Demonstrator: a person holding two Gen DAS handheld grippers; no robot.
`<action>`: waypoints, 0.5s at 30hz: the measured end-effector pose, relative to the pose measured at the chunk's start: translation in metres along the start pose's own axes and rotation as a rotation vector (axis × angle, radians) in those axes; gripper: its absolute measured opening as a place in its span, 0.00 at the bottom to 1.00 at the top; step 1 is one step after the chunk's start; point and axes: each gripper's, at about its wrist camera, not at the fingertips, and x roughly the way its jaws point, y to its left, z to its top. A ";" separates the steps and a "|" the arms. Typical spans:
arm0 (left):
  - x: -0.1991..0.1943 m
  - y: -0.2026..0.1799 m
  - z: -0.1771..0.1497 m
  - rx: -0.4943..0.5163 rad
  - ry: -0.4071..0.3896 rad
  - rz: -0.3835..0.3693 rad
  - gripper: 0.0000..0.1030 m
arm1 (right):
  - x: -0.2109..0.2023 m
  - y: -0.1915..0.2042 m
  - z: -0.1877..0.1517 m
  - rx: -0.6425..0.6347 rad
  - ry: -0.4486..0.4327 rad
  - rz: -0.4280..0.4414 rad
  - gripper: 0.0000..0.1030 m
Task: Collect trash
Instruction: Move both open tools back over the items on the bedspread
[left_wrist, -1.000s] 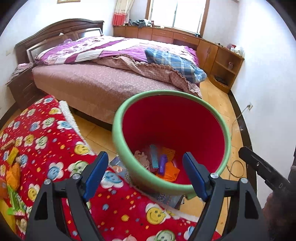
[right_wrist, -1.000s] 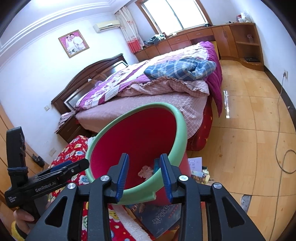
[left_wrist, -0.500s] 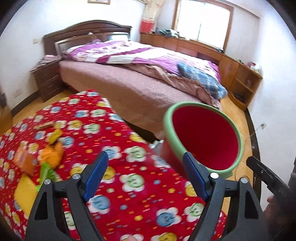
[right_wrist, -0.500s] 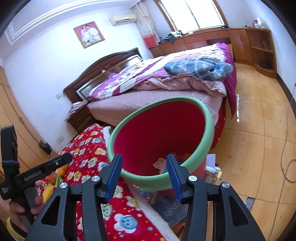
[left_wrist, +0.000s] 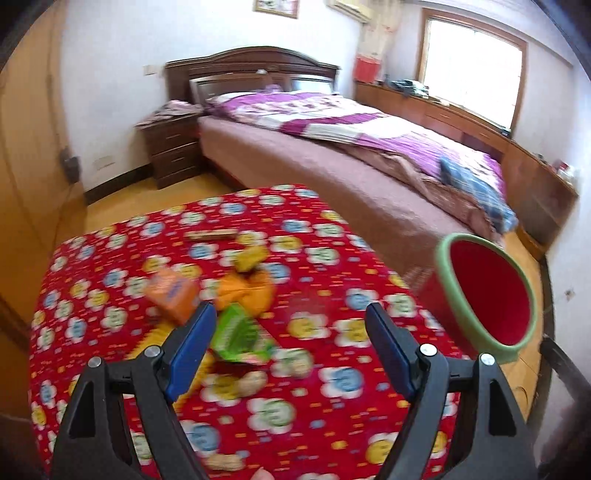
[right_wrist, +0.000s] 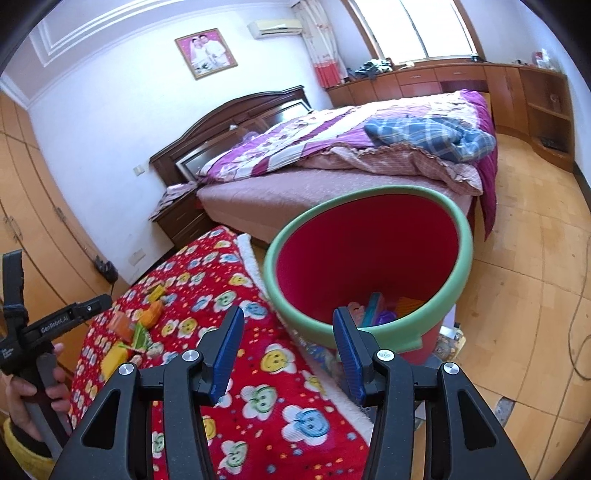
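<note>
Trash lies in a loose pile on the red flower-print blanket (left_wrist: 332, 229): an orange box (left_wrist: 171, 295), a green packet (left_wrist: 236, 332), an orange wrapper (left_wrist: 245, 290), a yellow piece (left_wrist: 251, 256) and a brown bar (left_wrist: 210, 234). My left gripper (left_wrist: 290, 321) hangs open and wide above the pile, with the green packet just past its left finger and nothing between the pads. The red bin with a green rim (right_wrist: 332, 206) stands beside the blanket and holds several wrappers (right_wrist: 380, 314). My right gripper (right_wrist: 288, 321) is open before the bin's near rim, holding nothing.
A large bed (left_wrist: 332, 155) with a purple quilt fills the room behind, and a dark nightstand (left_wrist: 173, 147) stands at its head. Wooden floor (right_wrist: 517, 288) with a loose cable lies right of the bin. A hand (right_wrist: 22, 391) holds the left gripper (right_wrist: 105, 300) over the blanket.
The left gripper has swung away from the bin's mouth to over the trash pile on the blanket. The right gripper's jaws have widened and it has drawn back from the bin's rim.
</note>
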 end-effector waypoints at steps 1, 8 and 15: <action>0.000 0.007 -0.001 -0.012 0.003 0.012 0.80 | 0.000 0.001 -0.001 -0.003 0.001 0.003 0.50; 0.009 0.055 -0.011 -0.094 0.045 0.086 0.80 | 0.005 0.009 -0.005 -0.013 0.019 0.010 0.50; 0.030 0.083 -0.026 -0.149 0.113 0.152 0.80 | 0.007 0.008 -0.008 -0.012 0.015 0.019 0.56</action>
